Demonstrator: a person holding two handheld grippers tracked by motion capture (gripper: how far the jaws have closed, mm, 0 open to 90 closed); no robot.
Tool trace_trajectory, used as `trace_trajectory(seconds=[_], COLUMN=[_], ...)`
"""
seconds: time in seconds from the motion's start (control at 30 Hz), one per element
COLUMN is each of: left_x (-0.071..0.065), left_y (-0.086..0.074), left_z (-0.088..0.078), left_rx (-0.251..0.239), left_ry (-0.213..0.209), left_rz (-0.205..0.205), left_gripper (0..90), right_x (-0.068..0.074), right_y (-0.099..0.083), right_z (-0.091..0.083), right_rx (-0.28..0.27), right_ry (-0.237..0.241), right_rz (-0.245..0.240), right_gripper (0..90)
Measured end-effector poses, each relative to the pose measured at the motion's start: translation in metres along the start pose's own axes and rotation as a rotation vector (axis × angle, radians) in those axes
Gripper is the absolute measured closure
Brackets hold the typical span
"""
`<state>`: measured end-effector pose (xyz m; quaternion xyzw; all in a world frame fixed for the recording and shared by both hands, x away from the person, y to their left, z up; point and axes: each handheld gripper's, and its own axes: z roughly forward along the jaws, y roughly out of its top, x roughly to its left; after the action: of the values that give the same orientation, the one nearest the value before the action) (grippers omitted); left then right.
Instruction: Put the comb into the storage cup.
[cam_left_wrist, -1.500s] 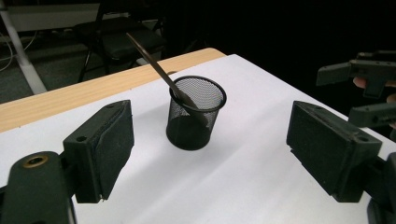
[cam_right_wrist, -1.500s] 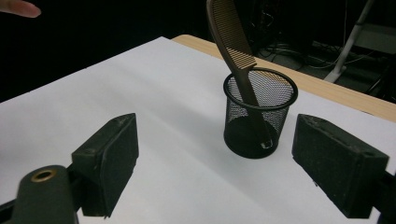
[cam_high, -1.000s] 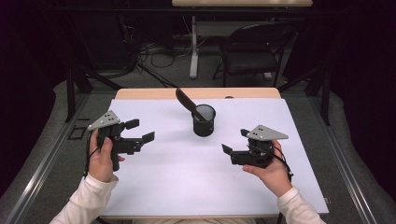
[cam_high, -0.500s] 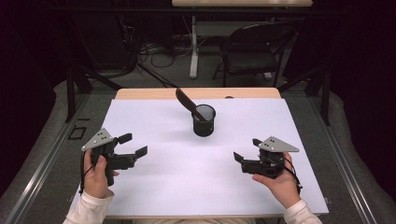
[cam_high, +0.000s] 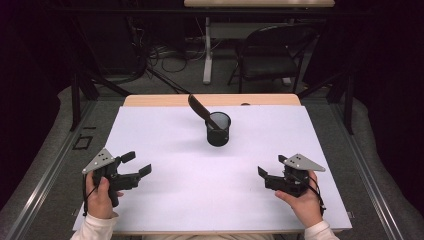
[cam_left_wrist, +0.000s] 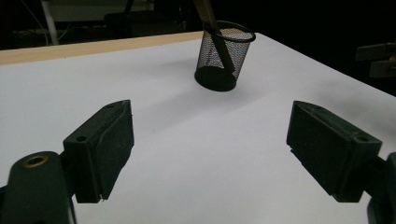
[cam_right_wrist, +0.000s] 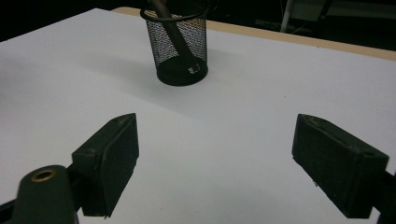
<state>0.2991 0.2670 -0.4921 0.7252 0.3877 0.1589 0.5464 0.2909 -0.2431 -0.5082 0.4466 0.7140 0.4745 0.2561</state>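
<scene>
A black mesh cup (cam_high: 218, 131) stands upright near the far middle of the white table top (cam_high: 165, 145). A dark flat utensil (cam_high: 202, 111) leans out of it to the far left. The cup (cam_left_wrist: 223, 56) is ahead of the left gripper, and the cup (cam_right_wrist: 180, 45) also stands ahead of the right gripper. My left gripper (cam_high: 136, 165) is held at the near left, open and empty. My right gripper (cam_high: 270, 167) is held at the near right, open and empty. Both point inward toward the table's middle, well short of the cup.
A wooden strip (cam_high: 160, 100) edges the table's far side. Beyond it stand a dark chair (cam_high: 270, 60) and a table leg (cam_high: 207, 50) with cables on the floor. Metal rails (cam_high: 45, 170) run along both table sides.
Both hands have drawn back toward the near edge and apart, the left gripper further left, the right further right. The cup and utensil have not moved.
</scene>
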Motion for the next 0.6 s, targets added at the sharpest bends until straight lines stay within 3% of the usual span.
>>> trace_trajectory(seconds=[0.6], left_x=[0.015], left_y=[-0.02], left_z=[-0.001], left_rx=[-0.041], left_ry=[0.029], left_rz=[-0.027], left_gripper=[15.3], right_x=[-0.014], right_y=[-0.022], right_z=[0.008], right_rx=[0.009], right_ry=[-0.058], right_rz=[0.044], right_gripper=[15.0])
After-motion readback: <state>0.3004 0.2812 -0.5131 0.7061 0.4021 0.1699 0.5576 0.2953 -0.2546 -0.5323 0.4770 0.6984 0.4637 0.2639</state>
